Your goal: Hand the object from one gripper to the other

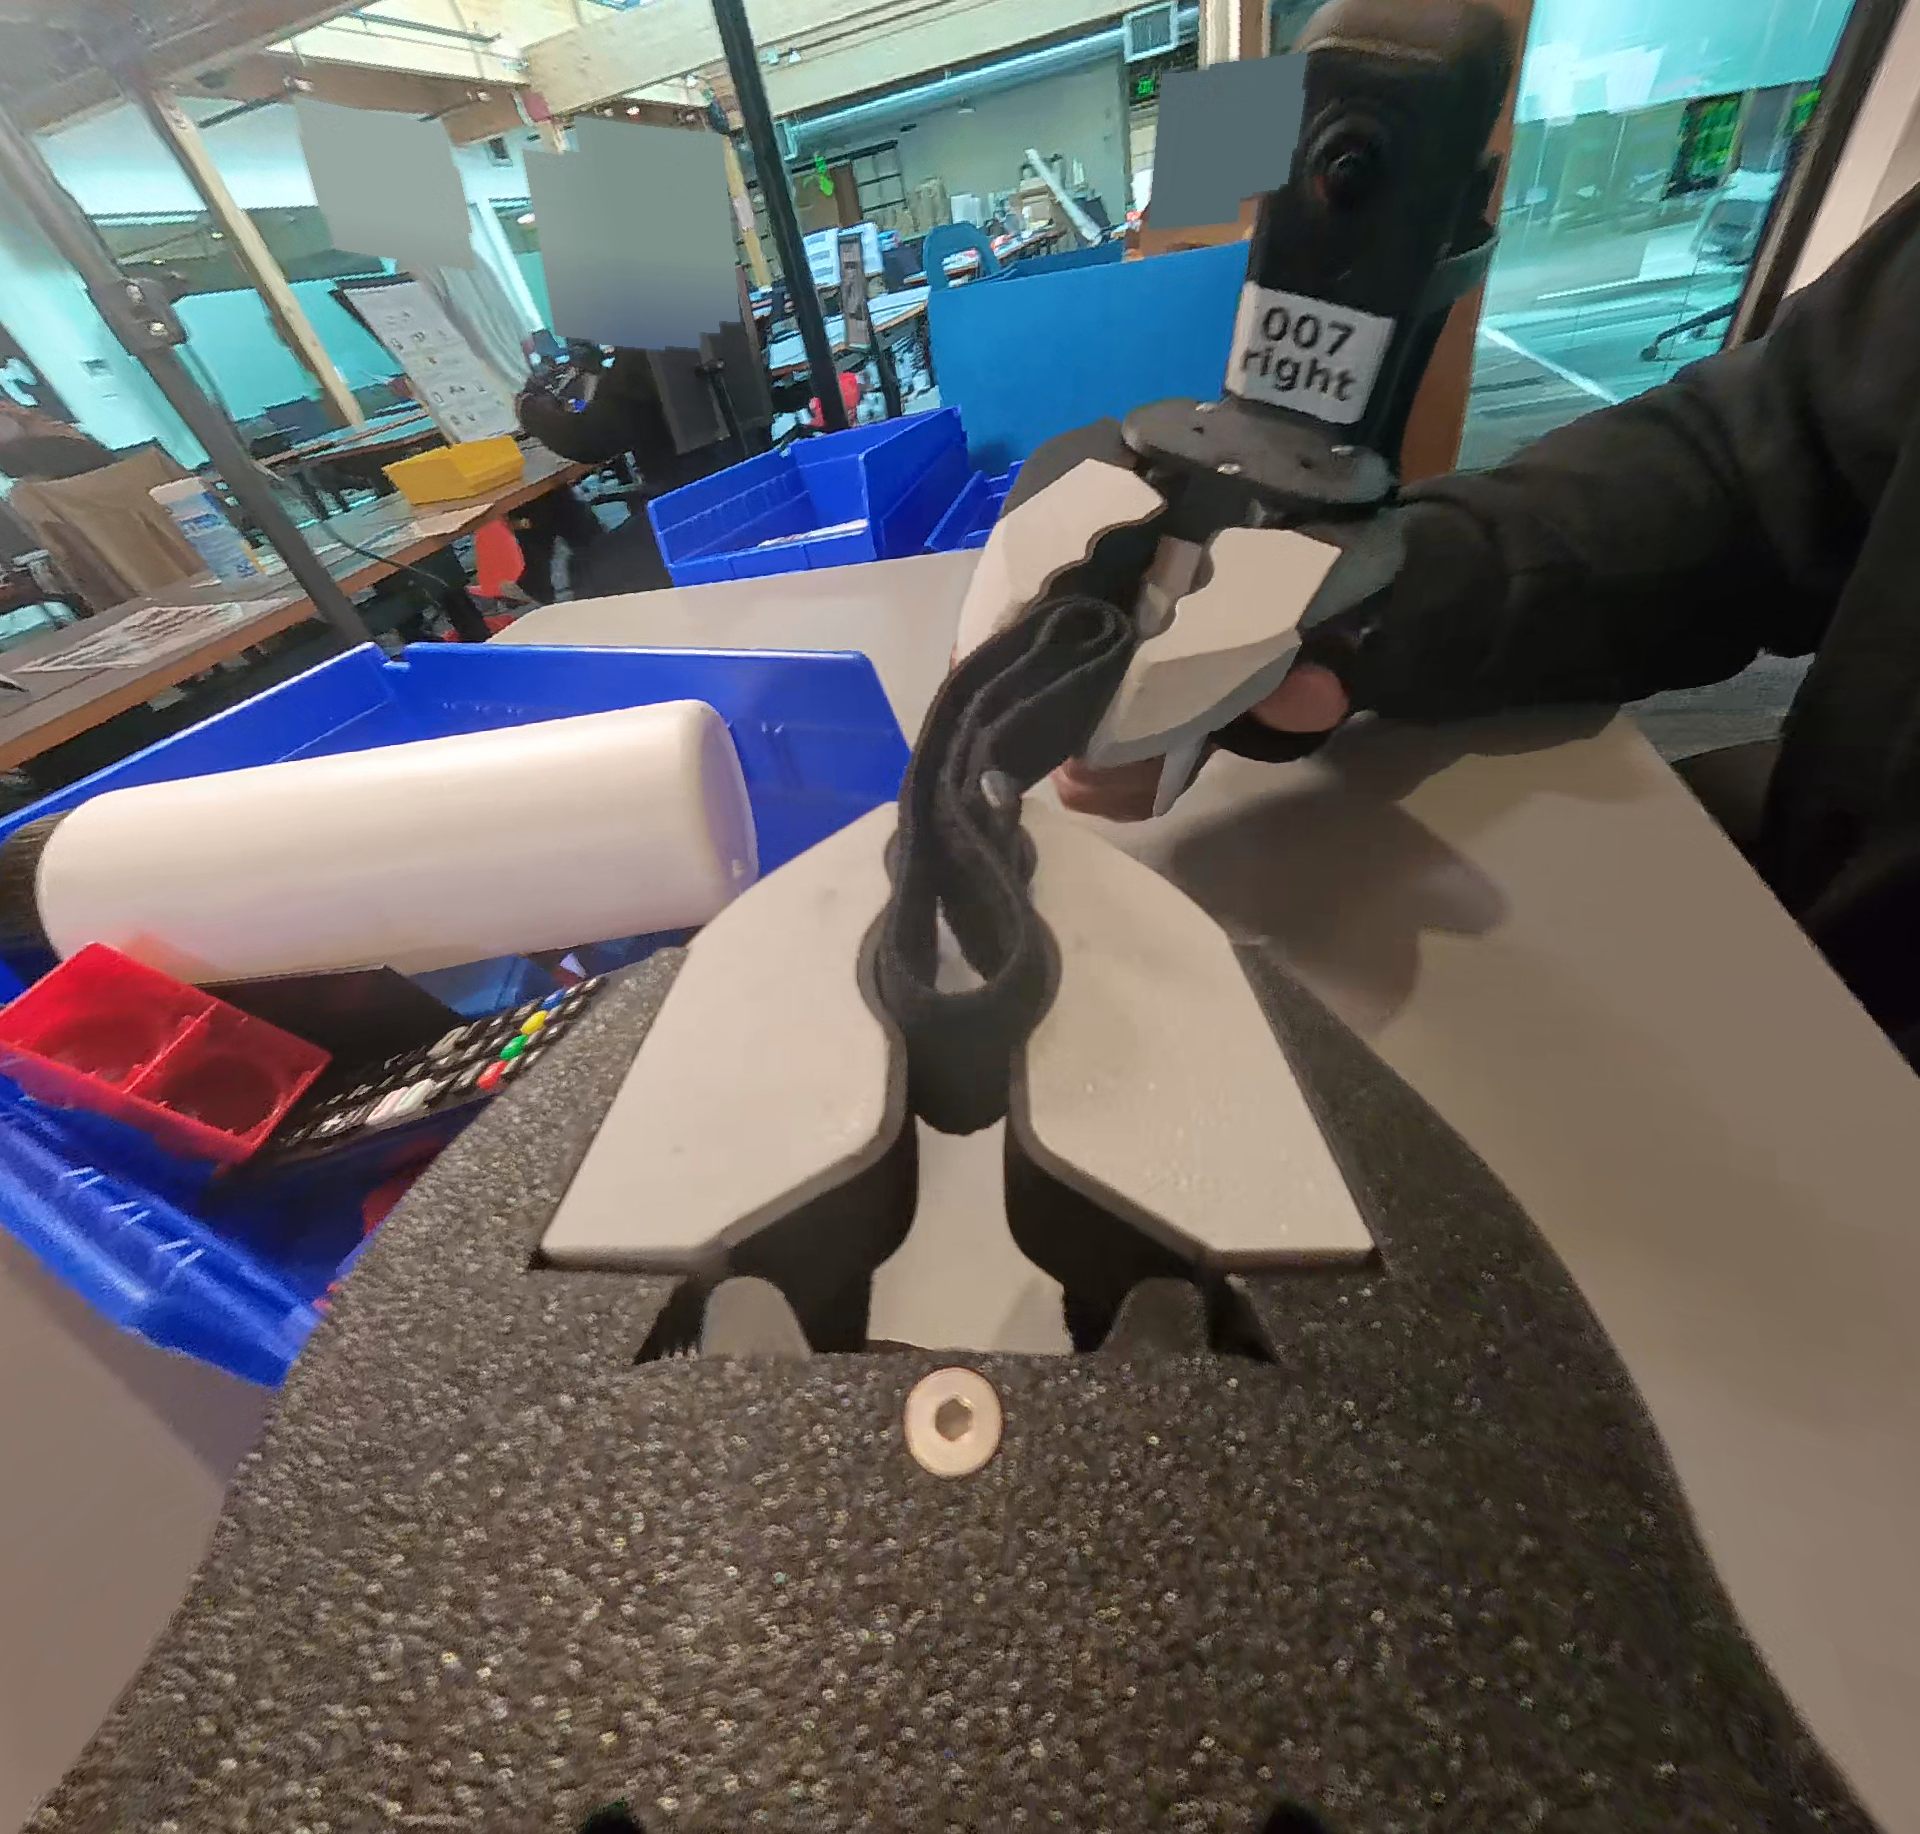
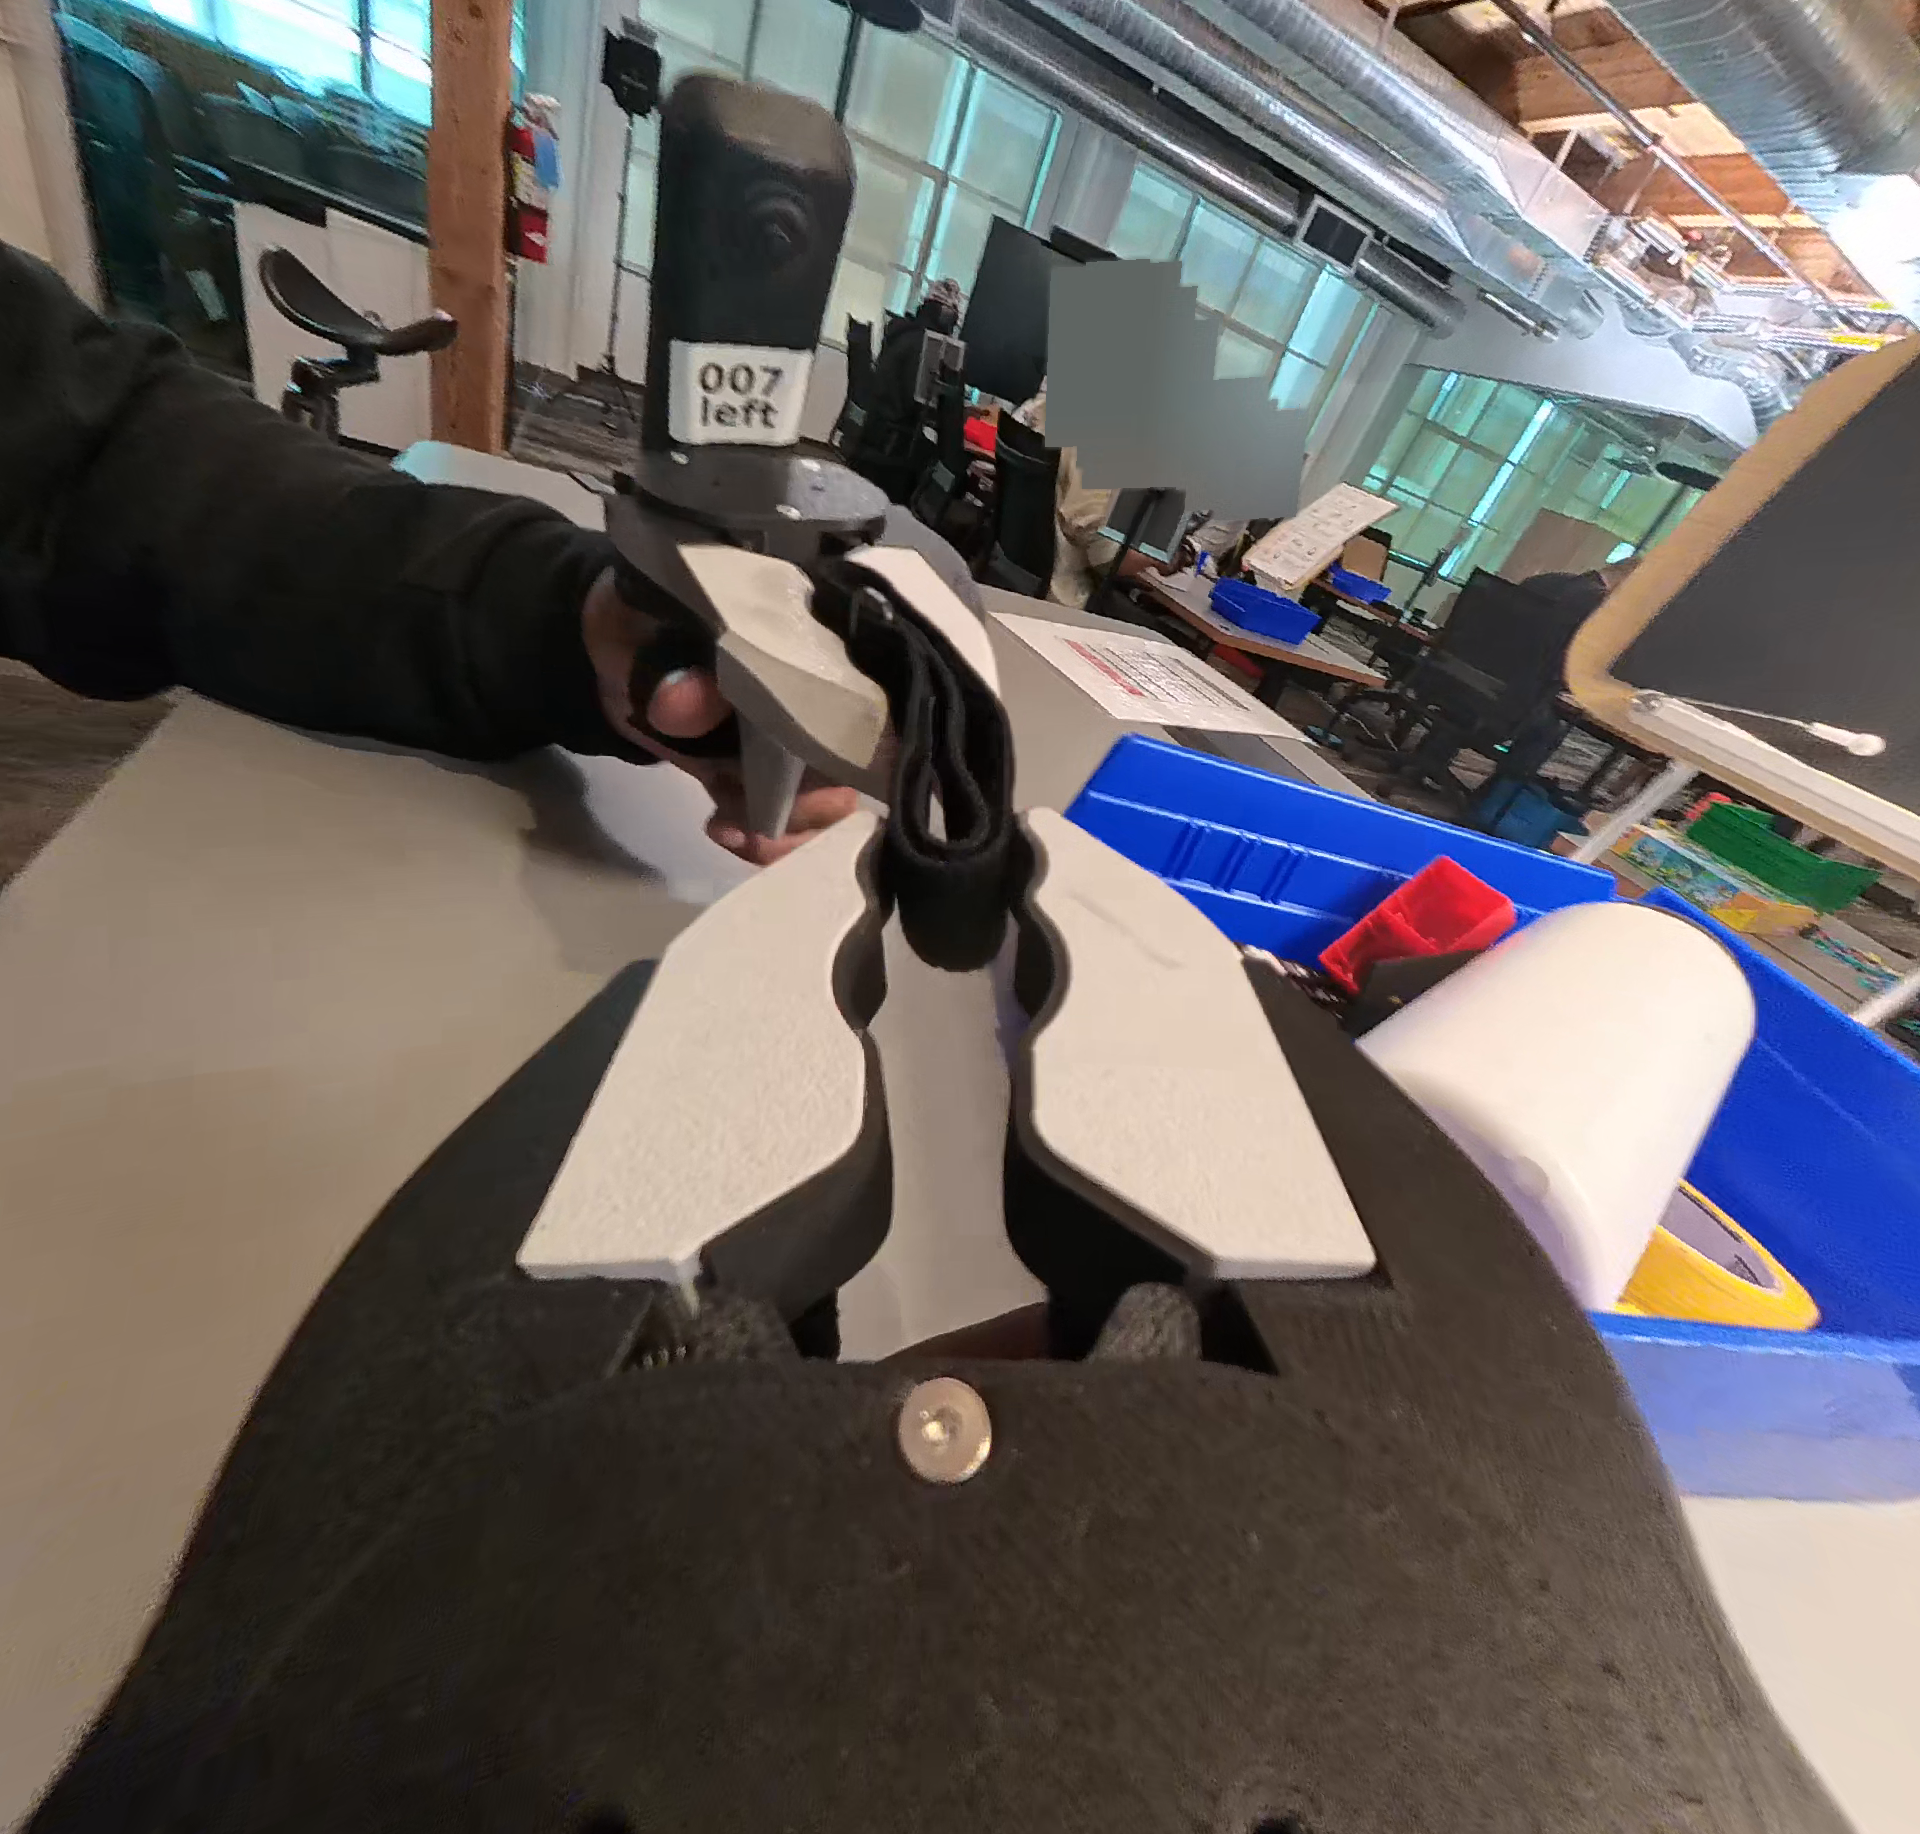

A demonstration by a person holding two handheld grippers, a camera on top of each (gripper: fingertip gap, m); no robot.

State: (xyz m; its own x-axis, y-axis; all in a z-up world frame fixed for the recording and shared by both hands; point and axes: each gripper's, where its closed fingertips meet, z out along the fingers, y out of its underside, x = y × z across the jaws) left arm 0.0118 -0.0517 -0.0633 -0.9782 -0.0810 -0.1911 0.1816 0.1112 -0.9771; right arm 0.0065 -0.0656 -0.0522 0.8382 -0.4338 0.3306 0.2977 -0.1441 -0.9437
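In the left wrist view, the left gripper (image 1: pixel 961 963) has its fingers (image 1: pixel 758 1057) closed tight on one end of a black strap (image 1: pixel 961 849), held above the grey bench (image 1: pixel 1558 1057), while the right gripper (image 1: pixel 1132 631) pinches the other end. In the right wrist view, the right gripper (image 2: pixel 951 891) clamps the strap (image 2: pixel 951 797) near its fingertips, the left gripper (image 2: pixel 894 662) grips it beyond, and a blue bin (image 2: pixel 1299 849) with a white roll (image 2: pixel 1558 1078) sits just beside.

A plain grey desk (image 1: pixel 1558 1109) carries a blue bin (image 1: pixel 810 714) at its far left, heaped with a white cylinder (image 1: pixel 395 828), a red two-cup tray (image 1: pixel 156 1057) and a black remote (image 1: pixel 436 1078), with a printed sheet (image 2: pixel 1153 678) lying beyond the bin.
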